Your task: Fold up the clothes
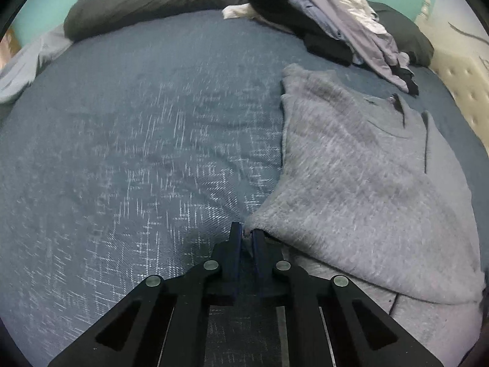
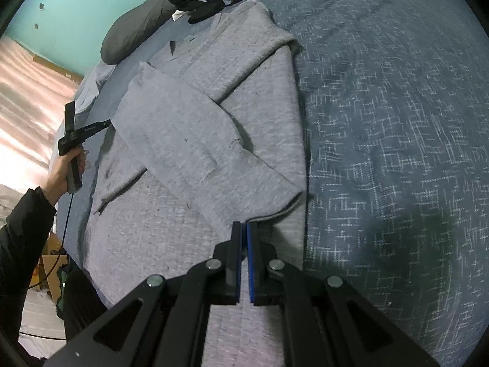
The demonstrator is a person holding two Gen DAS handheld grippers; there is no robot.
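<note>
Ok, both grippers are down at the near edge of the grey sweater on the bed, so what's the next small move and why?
Probably lift both grippers together and carry the hem up toward the collar. The left gripper is shut on a corner of the grey sweater, the right gripper looks shut at the hem's other side, and a sleeve already lies folded across the body, so a bottom-to-top fold seems next.

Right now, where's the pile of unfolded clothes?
The heap of grey, black and white clothes sits at the bed's head end, against the dark pillow, just beyond the grey knitted sweater.
</note>
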